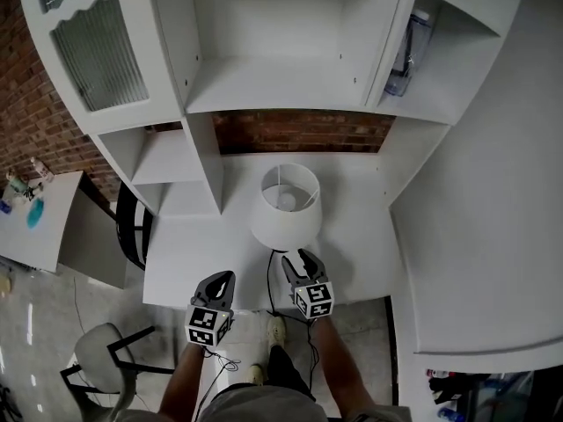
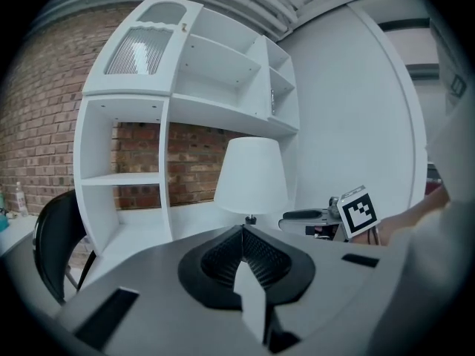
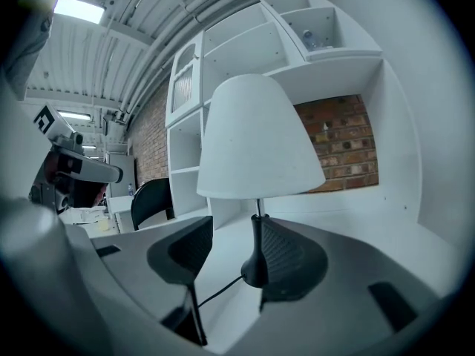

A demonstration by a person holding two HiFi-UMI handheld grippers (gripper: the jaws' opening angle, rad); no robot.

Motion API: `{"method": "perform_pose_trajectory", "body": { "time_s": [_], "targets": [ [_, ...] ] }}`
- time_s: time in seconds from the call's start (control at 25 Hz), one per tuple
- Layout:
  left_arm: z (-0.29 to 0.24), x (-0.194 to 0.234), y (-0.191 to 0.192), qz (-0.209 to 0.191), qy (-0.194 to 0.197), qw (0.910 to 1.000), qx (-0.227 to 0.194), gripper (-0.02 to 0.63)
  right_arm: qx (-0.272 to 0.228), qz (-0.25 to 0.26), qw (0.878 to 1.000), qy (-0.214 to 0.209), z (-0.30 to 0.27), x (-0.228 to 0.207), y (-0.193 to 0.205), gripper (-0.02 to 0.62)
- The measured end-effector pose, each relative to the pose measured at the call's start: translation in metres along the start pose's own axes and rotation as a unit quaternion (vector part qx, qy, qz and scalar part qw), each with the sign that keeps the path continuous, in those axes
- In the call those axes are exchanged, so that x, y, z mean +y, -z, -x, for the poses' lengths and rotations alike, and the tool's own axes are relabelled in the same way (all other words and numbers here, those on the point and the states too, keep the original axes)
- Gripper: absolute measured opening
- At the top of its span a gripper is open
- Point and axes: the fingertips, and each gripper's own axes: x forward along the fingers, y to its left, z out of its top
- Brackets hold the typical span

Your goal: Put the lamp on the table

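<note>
Head view: the lamp (image 1: 286, 202) stands upright on the white table (image 1: 356, 236), just ahead of the right gripper (image 1: 297, 259). Its cord (image 1: 269, 281) trails off the front edge, and snagging it would likely topple the lamp.

Left gripper view: the left gripper (image 2: 243, 232) is pressed closed and empty, with the lamp beyond it.

Right gripper view: the jaws are spread wide. The lamp's base sits between them, close to the right jaw and not gripped.

The white table (image 1: 180, 262) before me carries a single thing: the lamp (image 1: 286, 205), standing upright about midway between its left and right edges. Its dark cord (image 1: 269, 280) runs across the top and drops over the front edge.
</note>
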Motion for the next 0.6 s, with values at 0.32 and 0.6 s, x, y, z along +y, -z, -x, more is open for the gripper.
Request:
{"method": "perform_pose_trajectory", "body": {
  "time_s": [0.32, 0.6],
  "targets": [
    [0.036, -0.007, -0.008, -0.001, 0.000, 0.9999, -0.015, 0.005, -0.005, -0.009, 1.000, 0.011, 0.042, 0.021, -0.019, 0.216],
    [0.062, -0.018, -0.022, -0.006, 0.007, 0.9991, -0.042, 0.005, -0.007, 0.007, 1.000, 0.022, 0.080, 0.046, -0.032, 0.210]
  ]
}}
